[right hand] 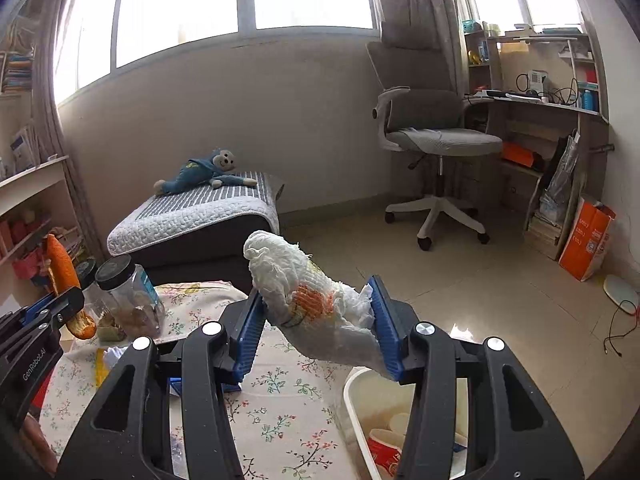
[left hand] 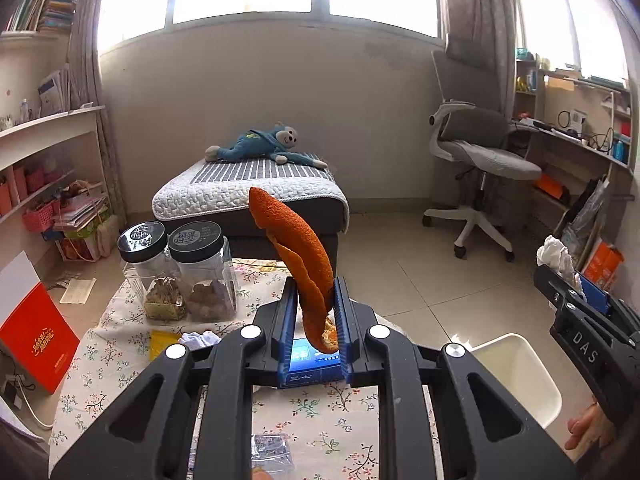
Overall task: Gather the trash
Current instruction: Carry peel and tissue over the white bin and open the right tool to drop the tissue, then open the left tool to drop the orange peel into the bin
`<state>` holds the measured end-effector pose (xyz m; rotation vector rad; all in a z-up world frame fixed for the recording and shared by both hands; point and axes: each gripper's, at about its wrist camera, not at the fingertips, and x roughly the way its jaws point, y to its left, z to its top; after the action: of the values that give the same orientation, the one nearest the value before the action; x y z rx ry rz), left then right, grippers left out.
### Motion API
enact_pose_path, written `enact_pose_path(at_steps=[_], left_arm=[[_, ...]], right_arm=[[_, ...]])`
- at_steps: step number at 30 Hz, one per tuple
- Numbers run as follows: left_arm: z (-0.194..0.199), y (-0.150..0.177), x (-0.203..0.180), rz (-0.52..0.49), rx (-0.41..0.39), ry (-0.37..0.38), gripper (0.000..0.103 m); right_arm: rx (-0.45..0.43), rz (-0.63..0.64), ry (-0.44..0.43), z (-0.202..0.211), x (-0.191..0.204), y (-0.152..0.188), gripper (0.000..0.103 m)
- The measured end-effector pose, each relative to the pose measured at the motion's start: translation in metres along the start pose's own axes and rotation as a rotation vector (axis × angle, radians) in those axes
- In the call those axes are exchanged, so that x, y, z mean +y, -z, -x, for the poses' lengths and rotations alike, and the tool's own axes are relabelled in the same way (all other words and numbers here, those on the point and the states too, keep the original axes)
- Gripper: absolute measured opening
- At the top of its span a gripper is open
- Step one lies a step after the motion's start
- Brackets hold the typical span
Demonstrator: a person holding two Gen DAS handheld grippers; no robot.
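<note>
Left wrist view: the left gripper pinches a long strip of orange peel between its blue pads; the peel stands up and curls out above the jaws, its pale inner side showing at the bottom end. Below lies the table with a flowered cloth. Toward the table's far left corner stand two clear jars with black lids, touching each other. Just nearer than the jars lie a yellow wrapper and a crumpled white tissue. A blue box lies directly under the pads. At the near edge is a clear packet, partly hidden by the gripper frame. Off the table's right edge stands a white bin. The right gripper shows at the picture's right side, with white paper sticking out of it.

Right wrist view: the right gripper is closed on a wad of white paper towel stained orange; the wad fills the gap from pad to pad and juts upward past them. The white bin sits below and to the right, beside the table's right edge, holding what looks like a red and white wrapper, though the frame hides much of it. The left gripper at the picture's left side holds the orange peel in front of the jars.
</note>
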<state>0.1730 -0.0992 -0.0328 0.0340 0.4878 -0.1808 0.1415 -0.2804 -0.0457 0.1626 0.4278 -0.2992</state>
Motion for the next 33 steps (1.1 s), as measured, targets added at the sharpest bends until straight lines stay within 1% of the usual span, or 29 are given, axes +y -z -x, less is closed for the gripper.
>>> enact_pose_path(at_steps=[5, 11, 12, 14, 16, 17, 18, 19, 21, 23, 27, 30, 33], left_arm=[[-0.005, 0.003, -0.031, -0.025, 0.015, 0.036, 0.019], [-0.014, 0.01, -0.063, -0.05, 0.043, 0.077, 0.019], [-0.016, 0.012, -0.069, -0.054, 0.05, 0.086, 0.019], [-0.02, 0.015, -0.082, -0.063, 0.068, 0.108, 0.019], [-0.026, 0.018, -0.096, -0.068, 0.088, 0.135, 0.019], [-0.029, 0.019, -0.102, -0.068, 0.1, 0.15, 0.019], [-0.032, 0.02, -0.107, -0.066, 0.114, 0.166, 0.019], [-0.035, 0.021, -0.113, -0.063, 0.129, 0.182, 0.019], [-0.041, 0.023, -0.125, -0.055, 0.161, 0.214, 0.019], [-0.046, 0.026, -0.136, -0.049, 0.188, 0.244, 0.019], [-0.053, 0.029, -0.155, -0.046, 0.231, 0.294, 0.019], [-0.056, 0.03, -0.171, -0.047, 0.253, 0.331, 0.02], [-0.06, 0.03, -0.184, -0.034, 0.288, 0.388, 0.021]], right_arm=[[0.046, -0.022, 0.068, -0.014, -0.034, 0.009, 0.047], [0.097, -0.057, 0.118, -0.023, -0.066, 0.016, 0.048], [0.107, -0.063, 0.128, -0.024, -0.071, 0.017, 0.05], [0.125, -0.08, 0.152, -0.026, -0.082, 0.02, 0.061], [0.119, -0.101, 0.183, -0.024, -0.092, 0.02, 0.072], [0.117, -0.112, 0.203, -0.023, -0.098, 0.019, 0.076], [0.109, -0.126, 0.226, -0.021, -0.104, 0.018, 0.085], [0.098, -0.142, 0.244, -0.018, -0.11, 0.018, 0.087], [0.084, -0.161, 0.278, -0.015, -0.124, 0.015, 0.087], [0.067, -0.178, 0.31, -0.011, -0.133, 0.014, 0.091], [0.046, -0.202, 0.35, -0.005, -0.145, 0.013, 0.094], [0.029, -0.202, 0.379, -0.001, -0.151, 0.012, 0.096], [0.018, -0.206, 0.412, 0.003, -0.158, 0.012, 0.096]])
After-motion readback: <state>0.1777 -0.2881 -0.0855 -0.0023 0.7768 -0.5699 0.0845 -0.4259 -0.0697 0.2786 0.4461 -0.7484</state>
